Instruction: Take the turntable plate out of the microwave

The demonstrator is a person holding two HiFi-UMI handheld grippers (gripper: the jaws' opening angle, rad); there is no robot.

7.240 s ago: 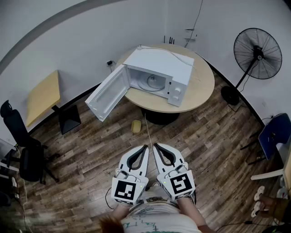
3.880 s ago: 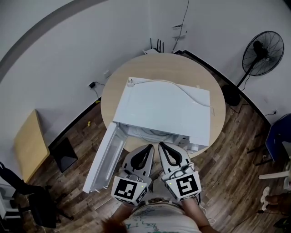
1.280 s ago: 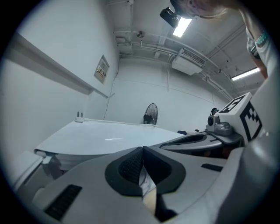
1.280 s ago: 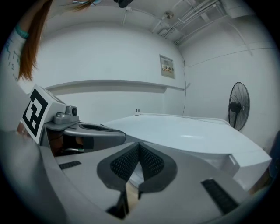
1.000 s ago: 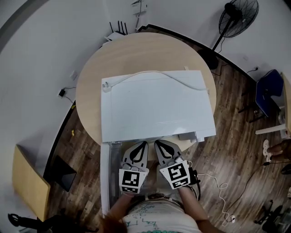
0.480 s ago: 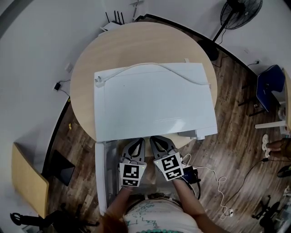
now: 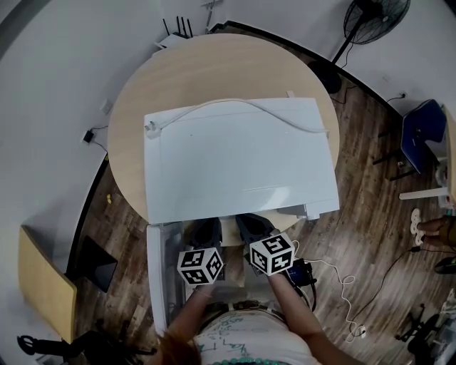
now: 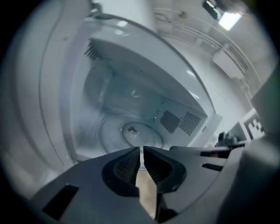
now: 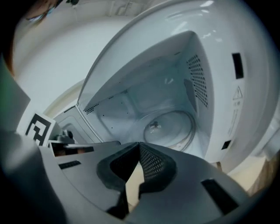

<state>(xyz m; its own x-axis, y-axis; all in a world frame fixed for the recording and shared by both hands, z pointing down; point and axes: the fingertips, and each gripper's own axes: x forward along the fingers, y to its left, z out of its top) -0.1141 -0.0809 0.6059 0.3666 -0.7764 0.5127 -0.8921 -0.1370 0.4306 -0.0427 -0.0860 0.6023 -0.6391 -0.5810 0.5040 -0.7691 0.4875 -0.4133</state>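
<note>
The white microwave [image 7: 239, 160] stands on a round wooden table [image 7: 214, 68], its door [image 7: 155, 274] swung open toward me at the left. Inside, the clear glass turntable plate [image 8: 131, 132] [image 9: 171, 126] lies flat on the cavity floor. My left gripper [image 7: 207, 232] [image 8: 141, 151] and right gripper [image 7: 251, 227] [image 9: 139, 147] hover side by side just in front of the cavity mouth, tilted down toward the plate. Both are shut with nothing between the jaws, and neither touches the plate. From the head view the cavity is hidden under the microwave's top.
A power cord [image 7: 235, 107] lies across the microwave's top. A standing fan [image 7: 375, 20] and a blue chair [image 7: 420, 135] are at the right, with cables [image 7: 338, 285] on the wooden floor. A small wooden table [image 7: 43, 285] stands at the lower left.
I walked up to the microwave. Over the last second both grippers sank toward the cavity mouth and rolled, so their marker cubes show other faces. Both stayed shut.
</note>
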